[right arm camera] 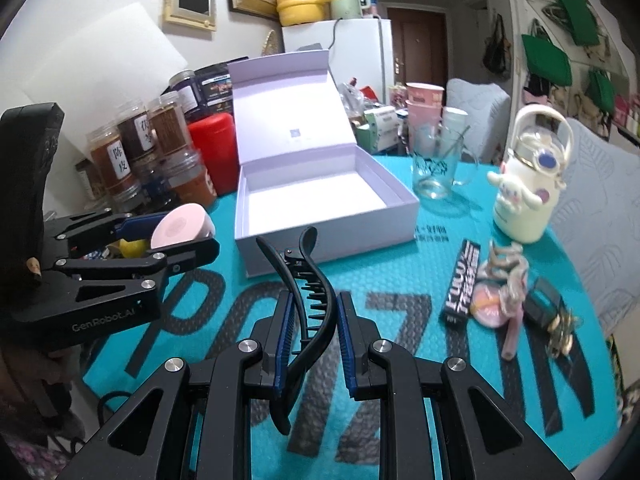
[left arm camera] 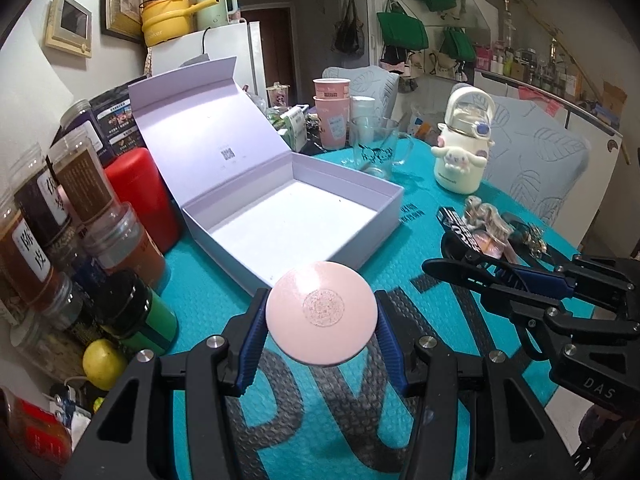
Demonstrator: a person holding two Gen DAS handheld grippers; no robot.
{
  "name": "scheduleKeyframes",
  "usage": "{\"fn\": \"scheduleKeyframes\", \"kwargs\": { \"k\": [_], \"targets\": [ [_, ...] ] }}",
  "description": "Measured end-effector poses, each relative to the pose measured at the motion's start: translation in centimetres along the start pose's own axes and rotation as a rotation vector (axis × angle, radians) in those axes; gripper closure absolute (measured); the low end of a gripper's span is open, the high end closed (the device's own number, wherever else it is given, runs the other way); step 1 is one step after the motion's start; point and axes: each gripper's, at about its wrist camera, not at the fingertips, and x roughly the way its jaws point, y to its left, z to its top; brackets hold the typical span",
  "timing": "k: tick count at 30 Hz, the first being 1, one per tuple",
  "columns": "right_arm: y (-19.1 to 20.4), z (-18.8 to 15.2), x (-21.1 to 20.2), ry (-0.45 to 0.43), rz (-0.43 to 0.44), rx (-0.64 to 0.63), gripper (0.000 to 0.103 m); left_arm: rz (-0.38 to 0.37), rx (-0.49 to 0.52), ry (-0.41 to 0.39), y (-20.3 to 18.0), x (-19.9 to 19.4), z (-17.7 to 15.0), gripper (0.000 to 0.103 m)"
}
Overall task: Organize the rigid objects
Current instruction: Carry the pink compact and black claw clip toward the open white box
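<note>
The left gripper [left arm camera: 322, 322] clamps one pink round compact [left arm camera: 321, 316]. The right gripper [right arm camera: 312, 340] pinches one black hair claw [right arm camera: 306, 304]. One lavender box [left arm camera: 360, 188] lies open.

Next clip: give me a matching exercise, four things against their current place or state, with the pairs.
Things:
1. round pink compact
2. black hair claw clip
3. open lilac gift box
4. white cartoon-dog water bottle

Places or states:
A. standing upright on the teal mat
B. clamped in the right gripper
C. empty, lid up
D. clamped in the left gripper

Pairs: 1-D, 2-B, 3-C, 4-A
</note>
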Motion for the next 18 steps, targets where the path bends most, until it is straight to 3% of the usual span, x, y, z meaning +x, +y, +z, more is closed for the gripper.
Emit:
{"fn": "scheduleKeyframes", "kwargs": {
  "k": [18],
  "targets": [
    [-0.5,6.5,3.8,-0.017,0.009,-0.050,0.082,-0.004,0.005,-0.021,2.6,3.9,5.6,0.053]
  ]
}}
